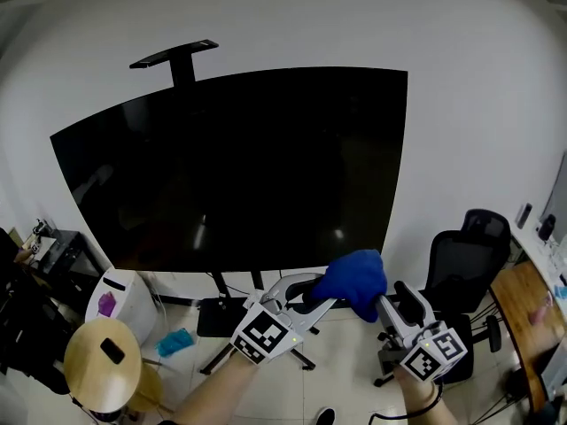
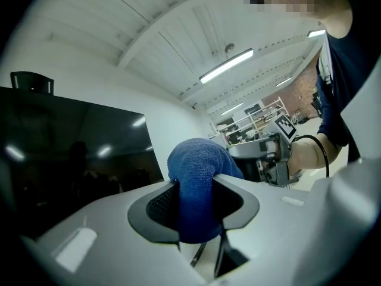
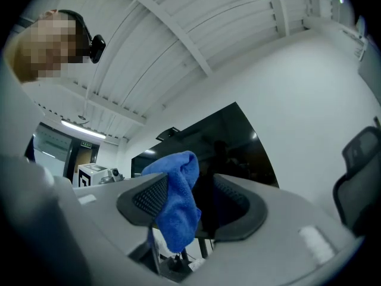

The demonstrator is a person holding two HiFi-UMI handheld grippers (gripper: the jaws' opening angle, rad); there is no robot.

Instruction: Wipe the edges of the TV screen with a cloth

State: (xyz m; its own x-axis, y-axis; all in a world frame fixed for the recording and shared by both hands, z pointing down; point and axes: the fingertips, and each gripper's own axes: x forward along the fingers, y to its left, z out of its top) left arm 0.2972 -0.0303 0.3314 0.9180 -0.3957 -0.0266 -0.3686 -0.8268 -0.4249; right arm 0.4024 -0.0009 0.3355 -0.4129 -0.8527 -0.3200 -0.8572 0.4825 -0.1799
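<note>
Currently the cloth (image 1: 354, 282) is clamped in the left gripper's (image 1: 324, 299) jaws below the TV screen (image 1: 230, 166); with the right gripper's (image 1: 383, 306) jaws spread wide around it, it could be snagged loose.

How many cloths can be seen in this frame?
1 for certain: the blue cloth, clamped in the left claw below the TV. A teal lump on the floor may be another.
</note>
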